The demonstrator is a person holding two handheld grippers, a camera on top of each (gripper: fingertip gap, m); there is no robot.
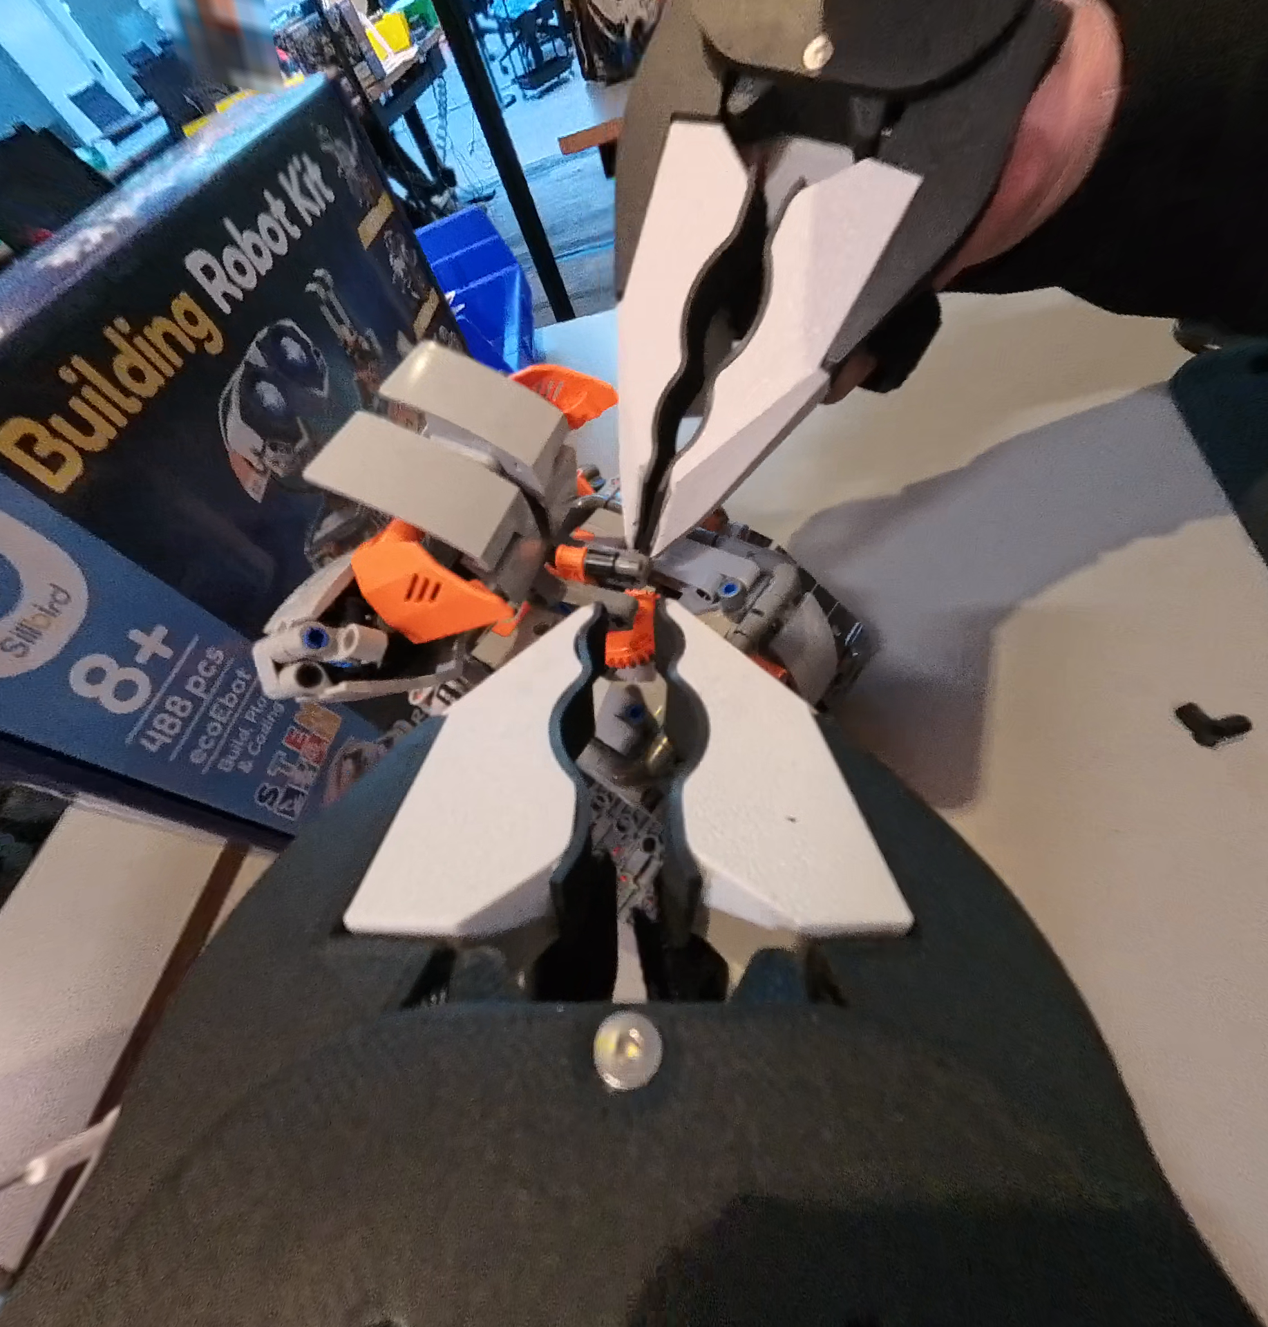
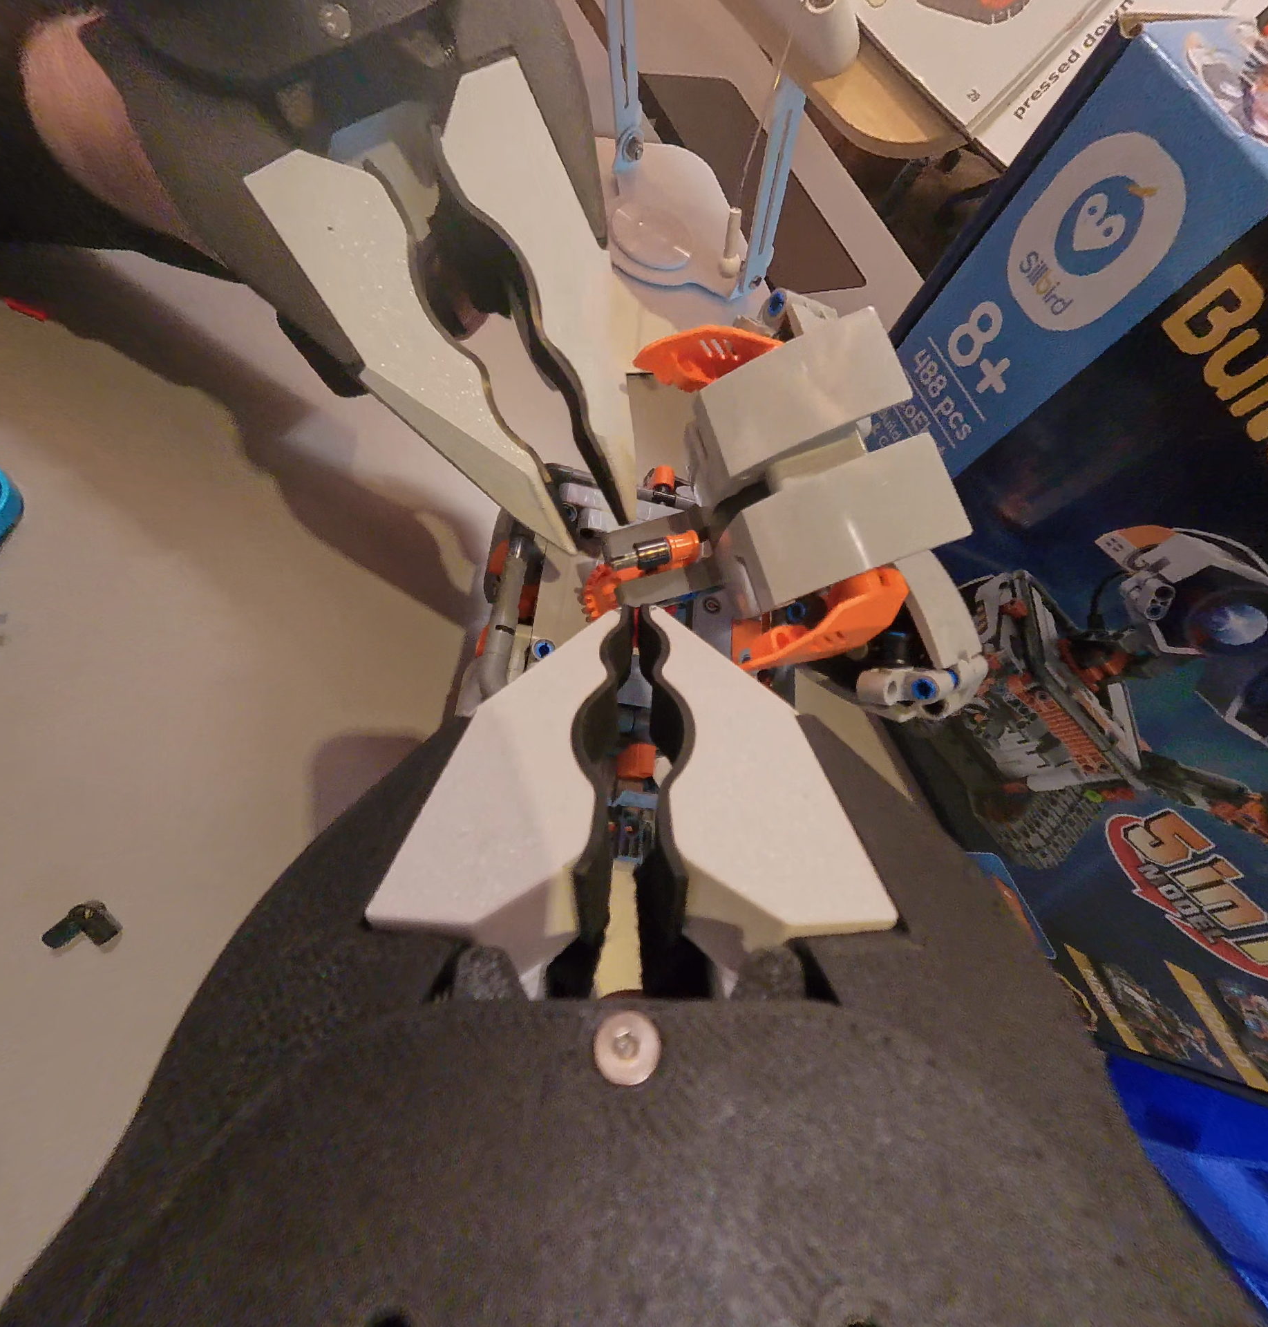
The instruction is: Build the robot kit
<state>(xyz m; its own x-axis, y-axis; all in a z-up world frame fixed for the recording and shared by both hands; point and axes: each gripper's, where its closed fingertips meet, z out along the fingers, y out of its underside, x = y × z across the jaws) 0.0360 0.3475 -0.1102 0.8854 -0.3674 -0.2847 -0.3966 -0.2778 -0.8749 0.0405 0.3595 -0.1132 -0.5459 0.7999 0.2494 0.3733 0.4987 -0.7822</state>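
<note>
- At the left of the left wrist view a glossy dark-blue cardboard kit box (image 1: pixel 150 402) stands on the white table (image 1: pixel 1047 933), close behind everything else.
- Just right of it, at frame centre, is the brick-built robot model (image 1: pixel 437 495). It has smooth grey slab panels, a curved orange shell (image 1: pixel 422 596) with slits, and pale tubes with blue pins.
- My left gripper (image 1: pixel 627 617) comes up from the bottom centre, with matte white fingers and scalloped dark inner edges. The gap is narrow, and a small toothed orange gear (image 1: pixel 627 635) sits in it at the tips. I cannot tell whether the pads actually press on the gear.
- Directly above the gear lies a short pin (image 1: pixel 606 564) with orange, black and grey bands. Its long axis runs left to right across the frame, crosswise to my fingers.
- My right gripper (image 1: pixel 641 546) comes down from the upper right, its tips drawn to a slit and meeting the pin's right end — of the two it is the nearer to the pin. Its own view shows the same slit (image 2: pixel 634 617); I cannot tell whether anything is pinched in it.
- Far right on the table, well apart, lies a small black L-shaped piece (image 1: pixel 1212 725).
</note>
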